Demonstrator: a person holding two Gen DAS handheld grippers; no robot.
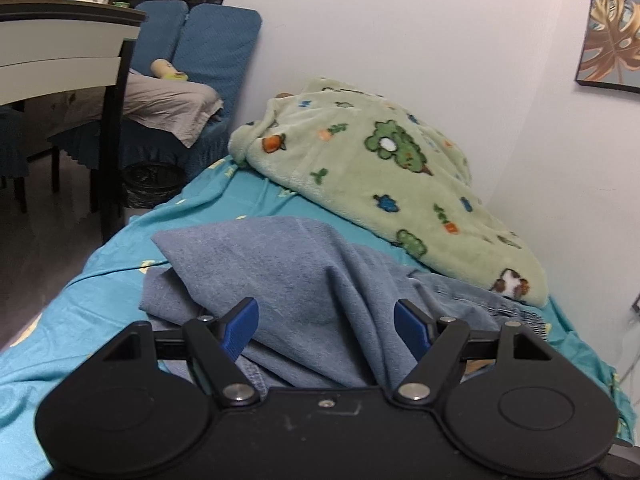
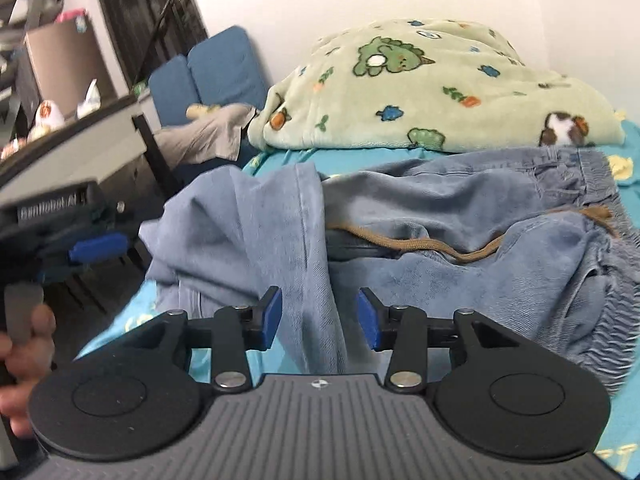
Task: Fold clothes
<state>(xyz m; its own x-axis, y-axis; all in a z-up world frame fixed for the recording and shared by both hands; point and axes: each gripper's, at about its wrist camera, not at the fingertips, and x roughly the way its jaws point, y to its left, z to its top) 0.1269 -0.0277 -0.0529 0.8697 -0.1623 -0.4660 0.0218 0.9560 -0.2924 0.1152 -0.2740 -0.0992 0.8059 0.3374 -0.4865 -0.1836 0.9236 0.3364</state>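
Blue denim trousers (image 1: 288,272) lie crumpled on a turquoise bed sheet (image 1: 92,304). In the right wrist view the trousers (image 2: 420,236) show an elastic waistband at the right and a brown drawstring (image 2: 424,246). My left gripper (image 1: 326,328) is open, its blue pads on either side of a raised fold of denim. My right gripper (image 2: 319,318) is open around a trouser-leg edge running toward the camera. The left gripper (image 2: 98,246) also shows at the left of the right wrist view, held by a hand (image 2: 24,356).
A green fleece blanket (image 1: 380,176) with cartoon prints is bunched at the bed's far end against the white wall. A table (image 1: 60,52) and a blue-covered chair (image 1: 208,48) with beige cloth stand to the left. A framed picture (image 1: 612,40) hangs at right.
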